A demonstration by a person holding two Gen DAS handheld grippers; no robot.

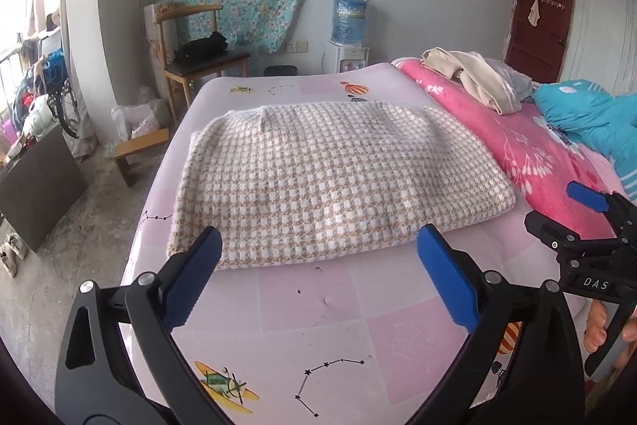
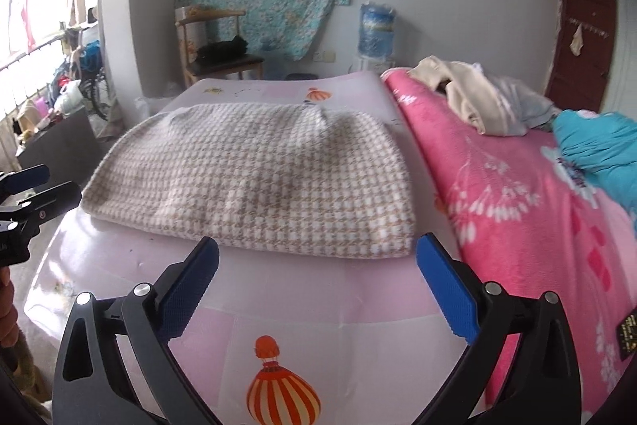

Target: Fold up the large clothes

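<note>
Left wrist view alone shows constellation print (image 1: 332, 371), possibly crumbs (image 1: 297, 292).

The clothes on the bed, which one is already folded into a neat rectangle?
The beige-and-white checked garment, lying flat on the pale pink sheet in front of both open grippers. The cream clothes and the blue garment are loose heaps on the pink blanket.

Beige-and-white houndstooth knit garment (image 1: 330, 182) (image 2: 258, 182), folded into a thick rectangle, lying flat on pale pink printed sheet (image 1: 318, 309) (image 2: 310, 285).

pink bed (image 1: 318, 305): folded checked garment (image 1: 330, 182) flat; pink blanket (image 1: 529, 146) alongside, clothes heap (image 1: 477, 78) on blanket.
</note>
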